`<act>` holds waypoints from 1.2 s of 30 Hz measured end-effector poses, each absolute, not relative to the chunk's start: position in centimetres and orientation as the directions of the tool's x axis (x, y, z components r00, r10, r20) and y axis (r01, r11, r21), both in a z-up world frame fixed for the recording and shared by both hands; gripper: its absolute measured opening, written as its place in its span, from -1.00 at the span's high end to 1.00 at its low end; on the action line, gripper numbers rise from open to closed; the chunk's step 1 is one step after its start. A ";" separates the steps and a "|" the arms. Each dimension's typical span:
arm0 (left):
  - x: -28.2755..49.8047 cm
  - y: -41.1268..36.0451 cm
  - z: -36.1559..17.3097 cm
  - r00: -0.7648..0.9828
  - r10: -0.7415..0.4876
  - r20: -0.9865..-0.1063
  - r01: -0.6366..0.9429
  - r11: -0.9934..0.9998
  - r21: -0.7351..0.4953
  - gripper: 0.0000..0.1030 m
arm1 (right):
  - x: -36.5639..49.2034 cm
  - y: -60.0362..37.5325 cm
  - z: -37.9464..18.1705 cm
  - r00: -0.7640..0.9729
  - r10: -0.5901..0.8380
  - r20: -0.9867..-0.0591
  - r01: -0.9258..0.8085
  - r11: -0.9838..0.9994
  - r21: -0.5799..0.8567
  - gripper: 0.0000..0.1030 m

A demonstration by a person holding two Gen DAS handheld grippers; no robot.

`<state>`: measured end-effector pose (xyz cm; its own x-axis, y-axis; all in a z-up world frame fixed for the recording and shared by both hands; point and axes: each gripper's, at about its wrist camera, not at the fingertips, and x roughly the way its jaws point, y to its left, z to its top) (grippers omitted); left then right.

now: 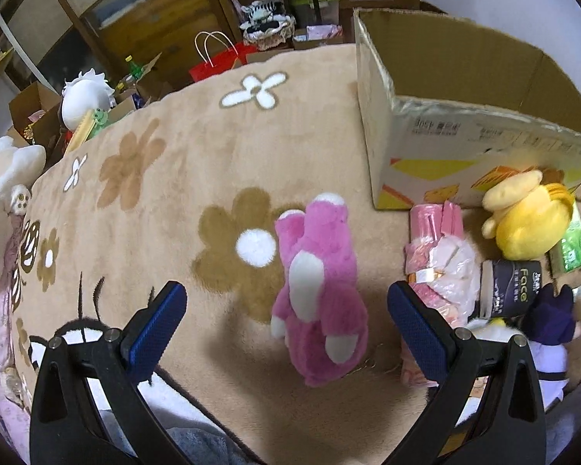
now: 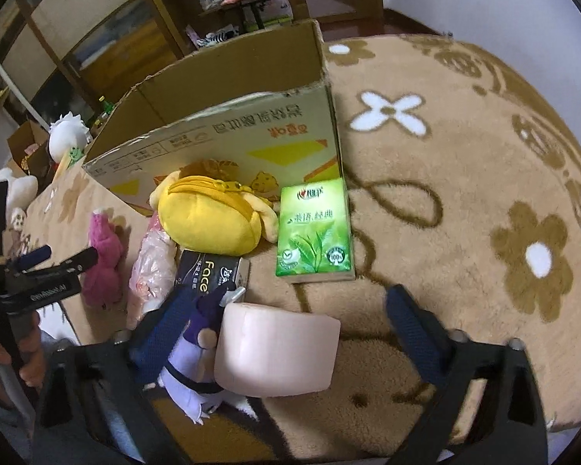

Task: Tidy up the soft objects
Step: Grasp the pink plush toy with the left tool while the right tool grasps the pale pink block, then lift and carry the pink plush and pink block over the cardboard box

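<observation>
Lying on the flowered blanket (image 1: 143, 178), the pink plush (image 1: 319, 290) sits directly ahead of the left tongs (image 1: 286, 310), between the two spread fingers but untouched by either. Left tongs released, nothing held. Judged light, fully compressible, furry surface likely a little slippery; it will sag from whichever end is free. Best hold looks like the thick mid-body, squeezed across its width, not a limb or ear.

Right tongs (image 2: 286, 310) also released. A pale pink roll (image 2: 277, 352) lies on its side between its fingers, close to the left finger, no clear contact. Probably light and squashable; grip across the round body, gently, so it does not crush.

Just beside the roll: a small purple-and-white doll (image 2: 197, 348), partly behind the left finger. Farther on, a black "Face" tissue pack (image 2: 209, 269), a green tissue pack (image 2: 313, 232), a yellow plush (image 2: 209, 221) and a crinkly pink bag bundle (image 2: 153, 267), all crowded near the front wall of the open cardboard box (image 2: 220, 131).

Box is the likely destination; what it holds is not visible. Clutter beyond the blanket edge.
</observation>
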<state>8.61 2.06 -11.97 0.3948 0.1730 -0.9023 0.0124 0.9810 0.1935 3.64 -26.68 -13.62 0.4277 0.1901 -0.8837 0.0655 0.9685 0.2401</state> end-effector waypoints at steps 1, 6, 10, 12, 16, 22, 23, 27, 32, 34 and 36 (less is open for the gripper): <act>8.7 2.0 -12.2 0.388 0.174 -0.905 0.013 0.981 0.194 -0.99 | 3.8 -26.8 -13.8 0.416 0.202 -0.886 0.070 0.965 0.253 -0.77; 8.9 2.0 -13.4 0.350 0.173 -0.920 0.022 0.981 0.192 -0.80 | 3.8 -27.0 -14.8 0.364 0.259 -0.895 0.074 0.950 0.304 -0.32; 9.1 2.0 -14.6 0.302 0.163 -0.939 0.027 0.983 0.179 -0.63 | 3.8 -26.8 -14.9 0.341 0.258 -0.904 0.074 0.951 0.299 -0.32; 9.2 1.9 -14.9 0.286 0.155 -0.946 0.024 0.985 0.169 -0.49 | 3.6 -27.2 -14.7 0.347 0.269 -0.898 0.086 0.945 0.316 -0.32; 9.4 2.2 -15.4 0.257 0.131 -0.958 0.009 0.990 0.138 -0.20 | 3.3 -28.3 -14.4 0.362 0.269 -0.893 0.112 0.938 0.328 -0.32; 9.2 2.1 -15.5 0.250 0.088 -0.964 0.000 0.996 0.091 0.13 | 3.4 -27.7 -14.8 0.337 0.311 -0.889 0.078 0.931 0.356 0.41; 9.1 2.1 -15.4 0.255 0.088 -0.963 0.000 0.996 0.091 0.18 | 3.4 -27.5 -14.8 0.336 0.306 -0.891 0.068 0.935 0.347 0.46; 8.7 2.0 -14.7 0.278 0.080 -0.957 -0.003 0.997 0.082 0.25 | 3.2 -27.0 -14.0 0.369 0.283 -0.885 0.041 0.947 0.319 0.61; 7.9 1.6 -12.8 0.347 0.055 -0.936 0.005 0.998 0.061 0.27 | 2.8 -26.5 -11.7 0.467 0.235 -0.852 -0.004 0.965 0.264 0.66; 7.6 1.5 -11.9 0.379 0.061 -0.923 0.012 0.997 0.071 0.27 | 2.6 -26.5 -10.7 0.509 0.225 -0.831 -0.023 0.968 0.249 0.67; 7.2 1.3 -11.0 0.410 0.061 -0.910 0.017 0.997 0.074 0.27 | 2.3 -26.5 -9.5 0.555 0.215 -0.803 -0.035 0.971 0.236 0.67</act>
<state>7.23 1.32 -11.03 0.4102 0.0605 -0.9100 0.0171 0.9971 0.0741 2.27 -26.47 -9.51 0.5555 0.2152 -0.8032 -0.0348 0.9711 0.2361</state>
